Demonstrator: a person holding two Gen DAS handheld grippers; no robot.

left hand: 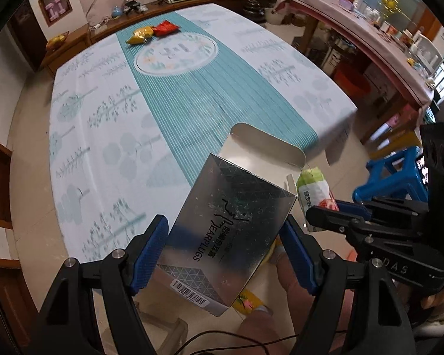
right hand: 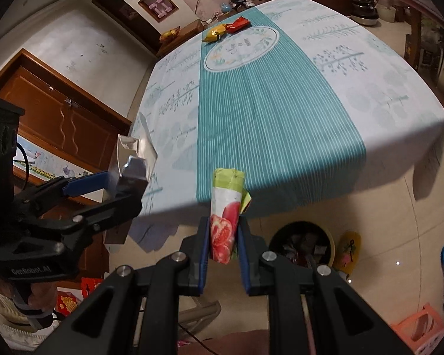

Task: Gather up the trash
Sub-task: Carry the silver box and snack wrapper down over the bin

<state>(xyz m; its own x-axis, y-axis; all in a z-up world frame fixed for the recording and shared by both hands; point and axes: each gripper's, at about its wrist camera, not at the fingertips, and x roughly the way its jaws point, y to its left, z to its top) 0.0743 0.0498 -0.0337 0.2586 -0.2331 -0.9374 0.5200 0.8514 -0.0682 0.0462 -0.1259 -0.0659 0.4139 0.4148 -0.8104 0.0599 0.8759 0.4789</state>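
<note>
The left tongs (left hand: 225, 254) grasp a silver box (left hand: 231, 224), flap open, off the counter's (left hand: 103, 136) near edge. The right tongs (right hand: 223, 254) are clenched on a tissue pack (right hand: 225, 222). Only the right wrist view shows a dark bin (right hand: 302, 244) on the floor below the near edge. A yellow wrapper (left hand: 139, 36) and a red wrapper (left hand: 166, 27) lie at the far edge; the cloth between is bare.

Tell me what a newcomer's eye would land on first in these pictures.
First, the shiny silver earplugs box with its flap open, clamped in the left tool just off the table's near edge. Next, the rolled green wrapper with red fruit print, pinched upright in the right tool above the floor, near a dark trash bin. Far off, yellow and red snack packets lie on the teal striped tablecloth.
</note>
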